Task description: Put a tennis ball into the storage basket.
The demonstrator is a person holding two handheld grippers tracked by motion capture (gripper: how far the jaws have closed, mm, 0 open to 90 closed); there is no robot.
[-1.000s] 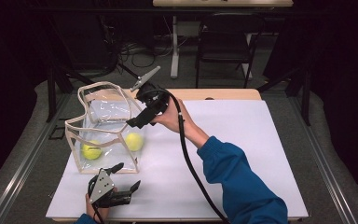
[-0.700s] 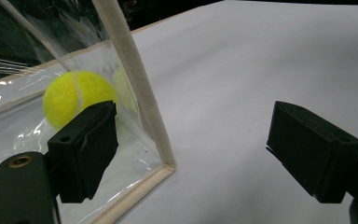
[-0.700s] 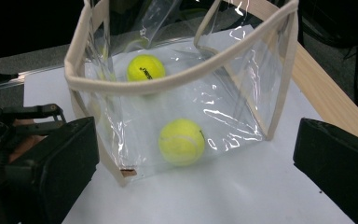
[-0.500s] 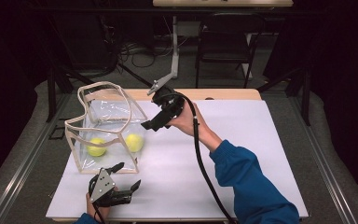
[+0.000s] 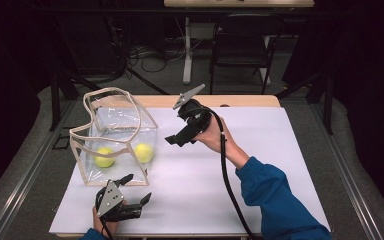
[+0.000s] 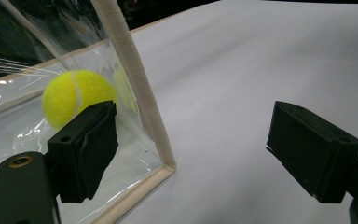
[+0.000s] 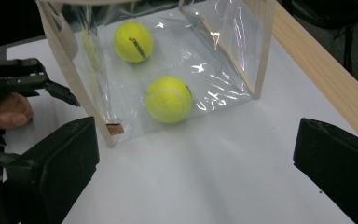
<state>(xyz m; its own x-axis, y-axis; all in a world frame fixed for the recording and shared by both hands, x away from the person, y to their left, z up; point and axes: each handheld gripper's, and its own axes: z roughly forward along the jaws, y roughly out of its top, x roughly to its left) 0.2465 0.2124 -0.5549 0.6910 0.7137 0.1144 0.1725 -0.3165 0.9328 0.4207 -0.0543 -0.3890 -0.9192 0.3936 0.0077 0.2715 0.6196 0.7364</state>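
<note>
Tennis balls, two of them, lie inside the clear plastic tote bag [image 5: 115,137] that stands open-mouthed near the table's left edge. We see one tennis ball [image 5: 104,157] toward the bag's left wall and the other tennis ball [image 5: 143,152] against its right wall, both on the bag's floor, near each other but apart.

We judge the balls light, springy and felt-covered, so they should grip well between padded jaws but roll away if nudged off-centre; a hold across the middle, from above through the bag's mouth, seems safest. The bag itself looks thin, soft and crinkly, stiffened only by its beige fabric trim [image 6: 135,88], so we expect it to slide or collapse on the white table cover [image 5: 260,165] unless steadied at a trimmed edge or corner.

Our left gripper [image 5: 130,192] rests low at the table's front edge, just in front of the bag's near right corner, its jaws spread wide and holding nothing. In the left gripper view the bag's corner trim stands between the jaws, with a ball just behind the clear wall.

Our right gripper [image 5: 180,136] hangs above the table to the right of the bag, near its right wall, jaws likewise wide apart and empty. In the right gripper view it looks down at both balls through the clear side, with the left gripper [image 7: 32,79] beyond.
</note>
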